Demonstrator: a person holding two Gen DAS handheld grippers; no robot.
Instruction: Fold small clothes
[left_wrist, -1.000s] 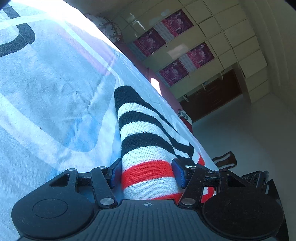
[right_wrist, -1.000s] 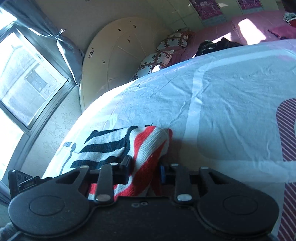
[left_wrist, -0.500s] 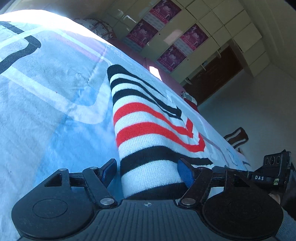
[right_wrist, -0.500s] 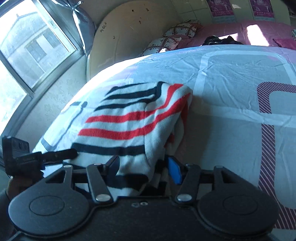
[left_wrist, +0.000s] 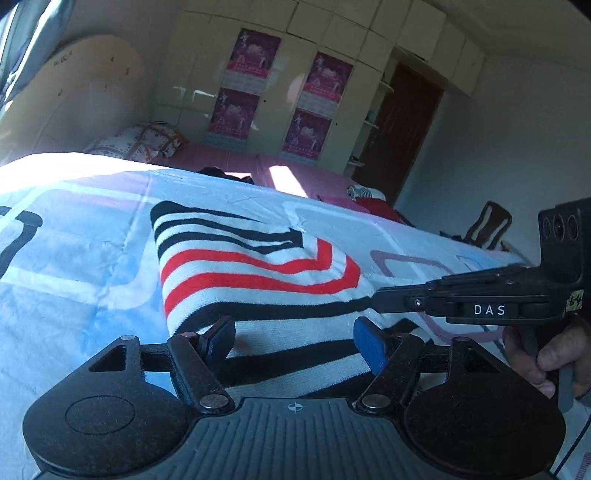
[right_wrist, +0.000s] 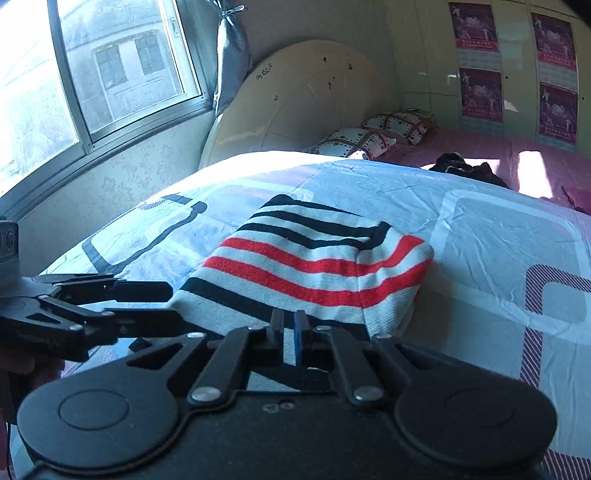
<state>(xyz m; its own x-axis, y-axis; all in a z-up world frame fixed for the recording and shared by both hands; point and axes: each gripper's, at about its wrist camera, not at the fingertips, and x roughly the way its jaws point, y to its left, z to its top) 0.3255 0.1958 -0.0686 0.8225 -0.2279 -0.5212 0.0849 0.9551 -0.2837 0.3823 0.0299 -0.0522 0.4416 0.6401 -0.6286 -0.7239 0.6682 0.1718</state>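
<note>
Striped garment (left_wrist: 255, 273) flat on bedsheet (left_wrist: 74, 258); left gripper (left_wrist: 295, 341) jaws spread, right gripper (right_wrist: 289, 332) jaws together.

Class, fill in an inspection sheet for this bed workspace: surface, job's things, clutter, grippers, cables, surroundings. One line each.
Surface: bedsheet, pale blue with printed shapes, lightly creased.
Job's things: striped garment, red, black and white, lying folded on the sheet.
Clutter: dark clothes and two pillows farther back on the bed.
Grippers: left gripper open over the garment's near edge; right gripper nearly shut at the near edge, whether it pinches cloth is unclear.
Cables: a thin dark cable by the right hand.
Surroundings: window, headboard, wardrobe with posters, brown door.
</note>
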